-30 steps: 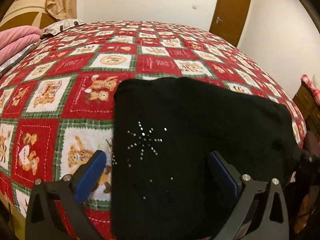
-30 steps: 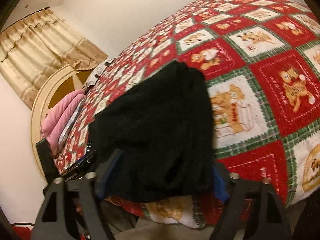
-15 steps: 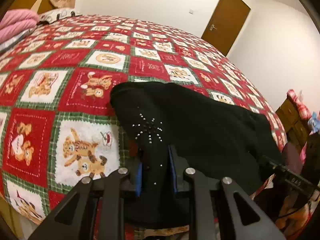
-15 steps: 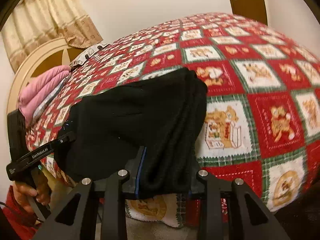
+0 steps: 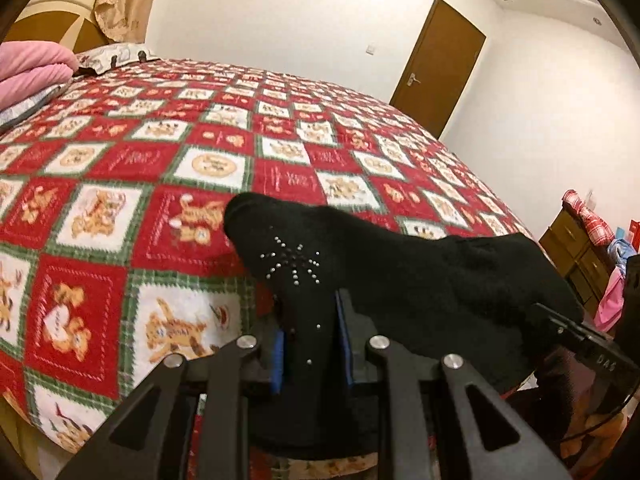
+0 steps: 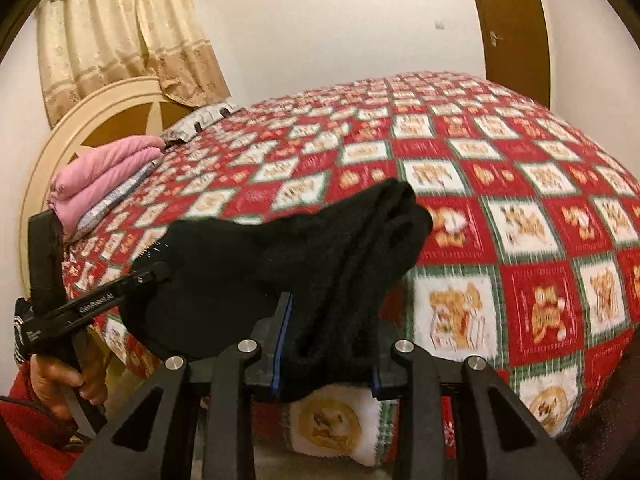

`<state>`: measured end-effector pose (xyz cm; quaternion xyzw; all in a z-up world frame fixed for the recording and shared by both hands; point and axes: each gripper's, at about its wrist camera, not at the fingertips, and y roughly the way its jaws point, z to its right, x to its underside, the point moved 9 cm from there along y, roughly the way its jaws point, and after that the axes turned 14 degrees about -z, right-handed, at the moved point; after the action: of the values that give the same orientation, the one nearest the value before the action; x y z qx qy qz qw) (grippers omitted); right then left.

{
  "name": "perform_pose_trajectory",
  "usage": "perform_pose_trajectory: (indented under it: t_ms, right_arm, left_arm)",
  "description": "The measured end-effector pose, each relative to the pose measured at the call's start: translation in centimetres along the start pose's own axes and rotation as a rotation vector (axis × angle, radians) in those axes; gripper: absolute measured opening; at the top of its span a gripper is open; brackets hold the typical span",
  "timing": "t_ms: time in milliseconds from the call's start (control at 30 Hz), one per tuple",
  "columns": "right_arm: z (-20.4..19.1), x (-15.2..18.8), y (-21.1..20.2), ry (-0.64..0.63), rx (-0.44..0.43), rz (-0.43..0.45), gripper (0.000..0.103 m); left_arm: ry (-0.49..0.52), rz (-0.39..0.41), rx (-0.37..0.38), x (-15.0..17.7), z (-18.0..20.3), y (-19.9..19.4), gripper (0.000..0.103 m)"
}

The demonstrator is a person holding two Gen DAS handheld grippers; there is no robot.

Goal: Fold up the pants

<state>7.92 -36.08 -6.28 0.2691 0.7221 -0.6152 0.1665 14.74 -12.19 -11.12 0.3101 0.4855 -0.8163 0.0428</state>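
Left wrist view
Left gripper (image 5: 310, 340): jaws clamped on a fold of the black pants (image 5: 400, 276).
Pants: lifted at the near edge of the patchwork bedspread (image 5: 120, 168); stud starburst (image 5: 294, 262) on the cloth.
Right gripper (image 5: 560, 320): partly legible letters "DAS" on its body.

Right wrist view
Right gripper (image 6: 326, 348): jaws pinch a thick bunch of pants (image 6: 320, 252).
Left gripper (image 6: 160, 270): held by a hand (image 6: 60, 384); printed "GenRobot.AI".
Background: pink folded bedding (image 6: 104, 172), curtain (image 6: 120, 28).
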Motion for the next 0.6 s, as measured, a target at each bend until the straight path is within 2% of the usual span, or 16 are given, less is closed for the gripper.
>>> perform_pose_trajectory:
  t_ms: [133,267,400,600]
  right_arm:
    - [-2.2,-2.4,-1.0,-0.043,-0.021,0.046,0.032]
    - [-5.5,-6.0,-0.7,-0.129,-0.041,0.079,0.031]
    - [-9.4,-11.0,1.3,-0.234,-0.057,0.111,0.031]
    - [-15.1,-16.4,5.9,-0.328,-0.067,0.12,0.031]
  left_arm:
    - [-0.006,0.054,-0.01,-2.1,-1.0,-2.0,0.022]
    - [-0.004,0.124,-0.062,-4.8,-3.0,-4.3,0.022]
    - [-0.023,0.164,-0.164,-7.7,-6.4,-5.5,0.022]
    - [-0.066,0.237,-0.317,-11.6,-12.1,-6.8,0.022]
